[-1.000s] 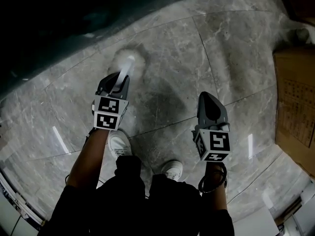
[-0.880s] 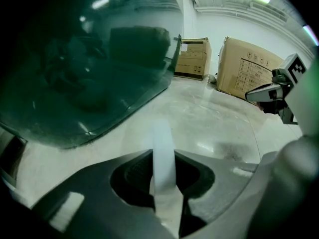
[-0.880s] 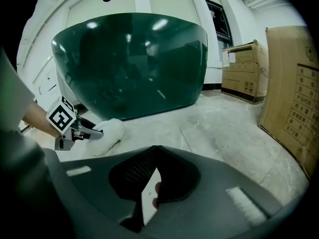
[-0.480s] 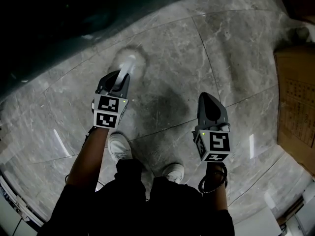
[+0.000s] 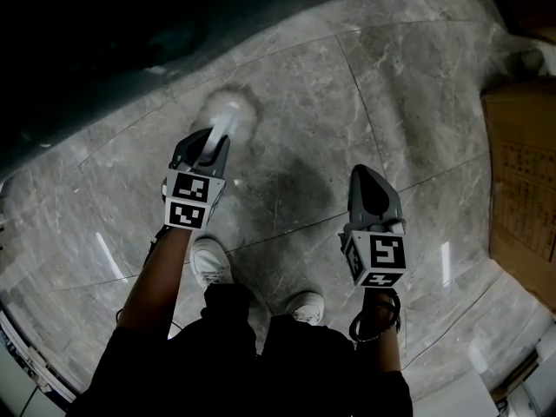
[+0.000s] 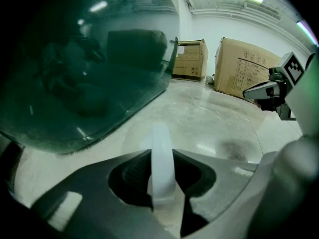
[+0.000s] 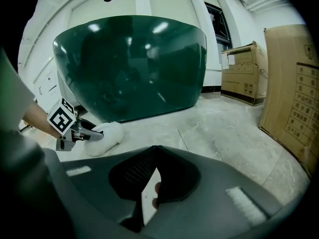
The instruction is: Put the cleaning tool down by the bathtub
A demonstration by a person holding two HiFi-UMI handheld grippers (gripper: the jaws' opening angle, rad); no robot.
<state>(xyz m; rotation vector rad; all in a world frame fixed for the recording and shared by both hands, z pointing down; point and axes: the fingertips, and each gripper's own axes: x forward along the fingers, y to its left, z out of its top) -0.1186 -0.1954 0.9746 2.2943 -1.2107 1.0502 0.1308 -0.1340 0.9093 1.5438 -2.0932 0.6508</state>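
Note:
The cleaning tool is a white handle [image 6: 162,148] with a fluffy white head [image 5: 228,111]. My left gripper [image 5: 213,139] is shut on the handle, which stands between its jaws in the left gripper view [image 6: 162,156]. In the right gripper view the fluffy head [image 7: 107,136] lies on the floor just in front of the dark green bathtub [image 7: 129,63], with the left gripper [image 7: 79,133] behind it. The bathtub [image 6: 84,68] fills the left of the left gripper view. My right gripper [image 5: 365,172] hangs to the right, shut with nothing in it [image 7: 153,148].
Grey marble floor tiles [image 5: 408,85] spread under both grippers. Cardboard boxes [image 5: 521,181] stand at the right, and more boxes [image 6: 244,66] line the far wall. The person's white shoes [image 5: 208,259] are just below the grippers. The bathtub's dark wall [image 5: 104,33] takes the upper left.
Both grippers stay almost where they were, the left still shut on the handle. The person's feet have shifted slightly.

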